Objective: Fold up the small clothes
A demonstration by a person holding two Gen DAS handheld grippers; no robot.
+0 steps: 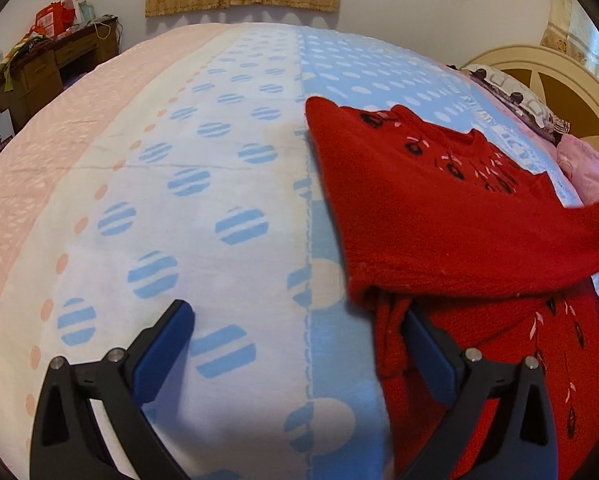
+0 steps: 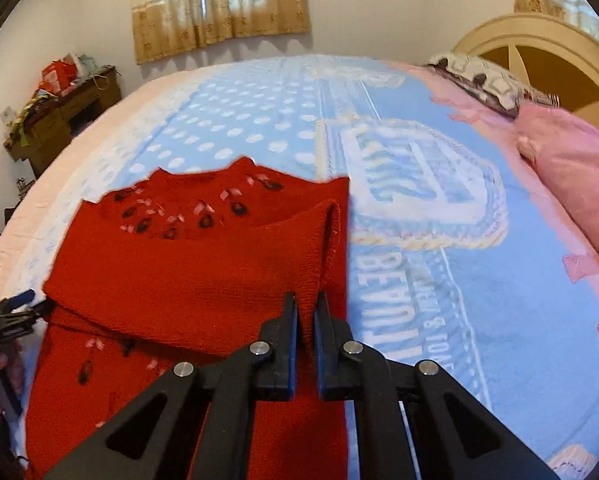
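Your right claw (image 2: 306, 306) pinches a fold of the red sweater (image 2: 203, 276) on the bed (image 2: 479, 300). Your left claw (image 1: 295, 320) is spread wide (one finger touching the sweater's edge at 3 o'clock).

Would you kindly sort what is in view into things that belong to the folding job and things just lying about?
Part of the job:
red sweater
right gripper, shut on its edge
left gripper, open
bedspread

Lying about:
pink pillow
cluttered desk
curtains

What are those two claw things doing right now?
Left gripper: wide open, holding nothing.
Right gripper: closed, pinching the red sweater.
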